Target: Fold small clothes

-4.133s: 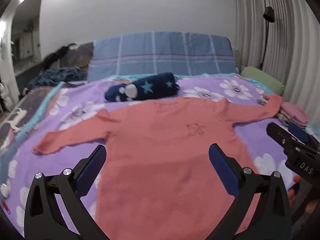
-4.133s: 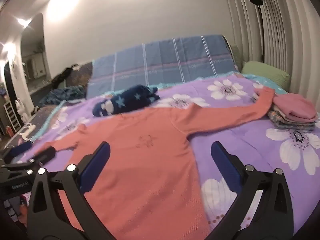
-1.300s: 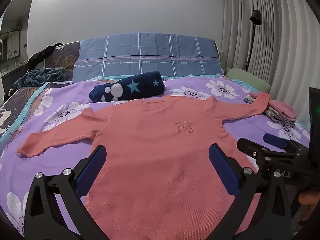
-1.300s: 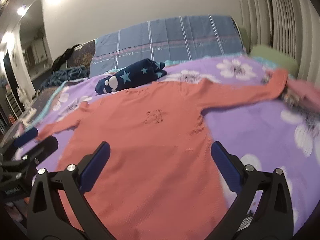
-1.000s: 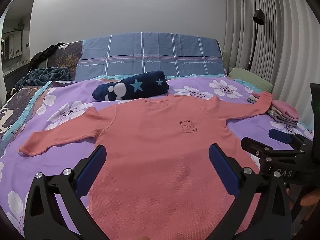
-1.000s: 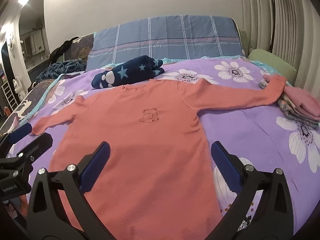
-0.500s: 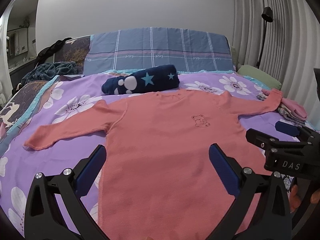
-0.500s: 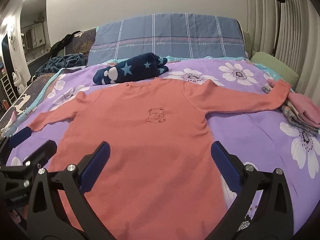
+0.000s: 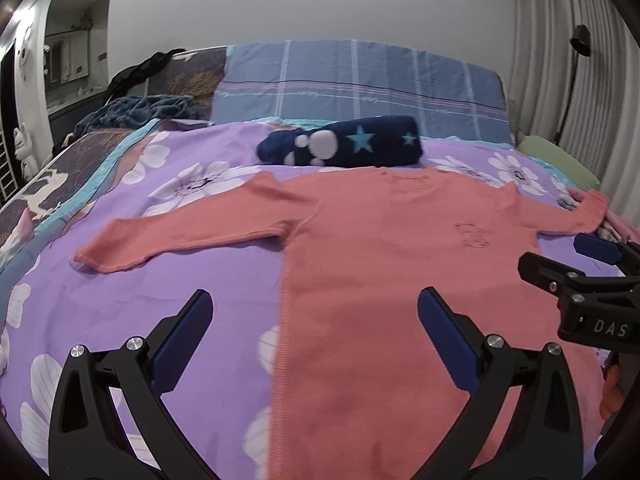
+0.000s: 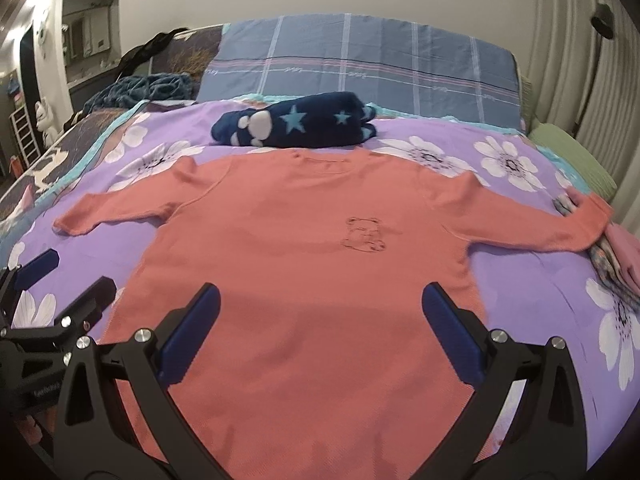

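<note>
A: Our left tool (image 9: pixel 314 320) has swung left and now sits over the shirt's (image 10: pixel 320 264) side edge, spread wide; right tool (image 10: pixel 320 316) wide too, holding nothing.

B: So we start a fold; it lies flat on the bed (image 9: pixel 180 264), blue roll (image 10: pixel 296 126) beyond the collar.

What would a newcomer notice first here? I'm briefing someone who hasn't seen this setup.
A salmon-pink long-sleeved top with a small bear outline lies flat, sleeves spread, across the purple flower-print bedspread. Just beyond its neckline sits a rolled navy fleece blanket with stars.
</note>
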Tool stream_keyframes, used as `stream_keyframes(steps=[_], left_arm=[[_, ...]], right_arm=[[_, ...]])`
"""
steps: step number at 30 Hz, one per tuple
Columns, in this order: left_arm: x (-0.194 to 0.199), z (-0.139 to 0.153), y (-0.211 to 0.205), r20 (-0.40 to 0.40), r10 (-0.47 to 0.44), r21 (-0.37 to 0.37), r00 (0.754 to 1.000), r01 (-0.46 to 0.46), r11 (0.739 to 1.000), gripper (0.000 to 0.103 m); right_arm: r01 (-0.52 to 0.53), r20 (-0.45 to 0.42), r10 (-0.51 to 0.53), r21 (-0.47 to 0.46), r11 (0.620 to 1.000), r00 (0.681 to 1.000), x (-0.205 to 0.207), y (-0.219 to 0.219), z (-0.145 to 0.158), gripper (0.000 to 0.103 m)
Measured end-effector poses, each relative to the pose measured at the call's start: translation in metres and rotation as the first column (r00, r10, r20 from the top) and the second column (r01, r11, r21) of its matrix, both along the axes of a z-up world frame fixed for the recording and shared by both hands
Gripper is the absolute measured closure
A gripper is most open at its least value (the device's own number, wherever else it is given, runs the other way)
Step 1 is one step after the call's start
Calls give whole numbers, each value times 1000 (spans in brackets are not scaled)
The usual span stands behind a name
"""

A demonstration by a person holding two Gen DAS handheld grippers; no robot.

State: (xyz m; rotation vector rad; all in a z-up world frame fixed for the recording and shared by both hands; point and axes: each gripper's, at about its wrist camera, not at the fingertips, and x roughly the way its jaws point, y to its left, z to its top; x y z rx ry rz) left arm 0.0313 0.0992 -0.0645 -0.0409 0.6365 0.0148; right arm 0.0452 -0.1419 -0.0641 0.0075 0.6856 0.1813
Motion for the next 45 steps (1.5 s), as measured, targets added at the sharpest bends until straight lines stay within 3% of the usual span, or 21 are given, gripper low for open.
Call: stream_keyframes(steps=[8, 14, 17, 21, 22, 24, 26, 28, 30, 33, 37, 38, 39, 40, 41, 43, 44, 45], left_arm=[[22, -22, 46, -79, 43, -77, 996, -49, 996, 1], [45, -37, 117, -118, 168, -145, 979, -185, 972, 1], [56, -52, 177, -163, 243, -318, 956, -284, 904, 1], [66, -79, 249, -240, 293, -582, 925, -379, 720, 9], [68, -84, 258, -249, 289, -617, 925, -381, 689, 11], [74, -90, 271, -272, 301, -638, 914, -405, 655, 17], [77, -92, 277, -281, 317, -633, 906, -423, 648, 25], [80, -92, 287, -287, 363, -618, 886, -461, 637, 40], [83, -92, 299, -305, 435, -566, 847, -529, 632, 52], [86, -93, 313, -299, 505, -505, 810, -583, 636, 56], [102, -92, 320, -277, 521, -470, 807, -587, 659, 56], [107, -92, 322, -274, 520, -468, 809, -585, 662, 58], [115, -91, 324, -269, 508, -482, 819, -571, 665, 68], [118, -89, 324, -259, 490, -505, 832, -549, 666, 88], [121, -86, 322, -249, 475, -524, 844, -529, 667, 96], [133, -66, 305, -194, 436, -517, 879, -469, 716, 100], [142, -48, 286, -145, 391, -496, 909, -408, 766, 100], [147, -38, 272, -115, 355, -487, 928, -364, 794, 100]], right_arm=[[-39, -7, 39, -6, 999, 999, 21, 20, -7, 2], [-8, 73, 15, -85, 996, 997, 27, 6, -16, 2], [-4, 63, 11, -99, 995, 998, 29, -3, -21, 2], [28, 27, -25, -92, 995, 999, 36, -14, -30, 2], [34, 24, -32, -91, 995, 999, 37, -15, -31, 2], [46, 16, -45, -85, 995, 999, 40, -18, -34, 2], [48, 12, -48, -76, 996, 999, 41, -19, -35, 2], [46, 11, -45, -68, 997, 999, 42, -19, -35, 2], [39, 14, -38, -61, 997, 999, 41, -18, -34, 2], [30, 12, -30, -58, 998, 999, 40, -18, -34, 2], [41, -6, -41, -48, 998, 999, 44, -21, -37, 2], [44, -11, -44, -41, 998, 999, 44, -23, -37, 2], [46, -15, -46, -37, 998, 999, 45, -24, -37, 2], [46, -16, -47, -35, 998, 999, 46, -25, -37, 2], [48, -15, -49, -34, 998, 999, 46, -26, -37, 2], [52, -12, -52, -39, 998, 999, 47, -28, -37, 2], [58, -12, -59, -39, 998, 998, 49, -30, -38, 2], [65, -13, -65, -34, 997, 998, 51, -32, -38, 2]])
